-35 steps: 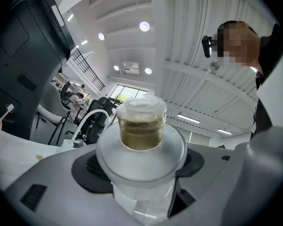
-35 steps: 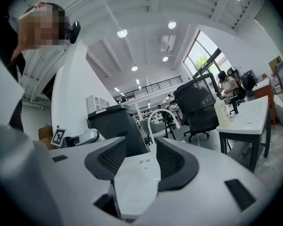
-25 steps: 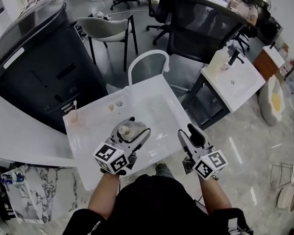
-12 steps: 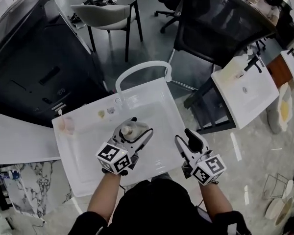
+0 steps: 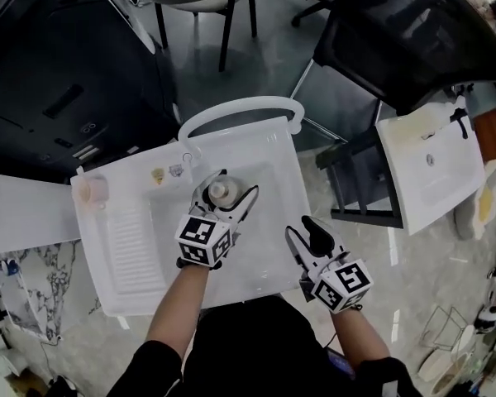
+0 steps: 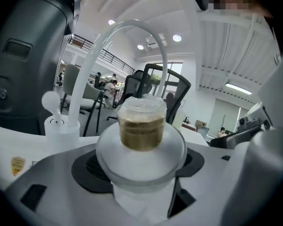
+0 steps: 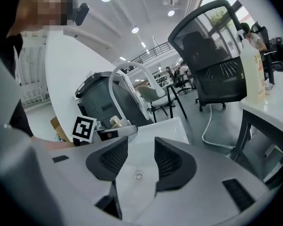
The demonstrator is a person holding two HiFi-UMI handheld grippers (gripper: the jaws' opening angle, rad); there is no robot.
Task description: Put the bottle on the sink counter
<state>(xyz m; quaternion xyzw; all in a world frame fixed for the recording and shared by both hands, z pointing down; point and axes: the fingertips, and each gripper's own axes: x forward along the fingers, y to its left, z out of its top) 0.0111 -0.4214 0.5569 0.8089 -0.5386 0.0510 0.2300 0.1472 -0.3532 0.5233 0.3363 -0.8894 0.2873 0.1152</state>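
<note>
Lowered over the sink [image 5: 269, 145], left hand-held gripper [image 5: 225, 192] clasps bottle [image 6: 142, 131].

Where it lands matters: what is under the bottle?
The white sink basin lies below the bottle; the spot directly underneath is covered by it and the left gripper.

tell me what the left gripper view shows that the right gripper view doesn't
Only the left gripper view: the bottle close up, brownish contents under a clear cap, clamped in the left tool. Only the right gripper view: the right tool, empty, jaws apart though just narrowing, the sink drain and a tall bottle at far right. Both: the arched white faucet and the black mesh chair.
</note>
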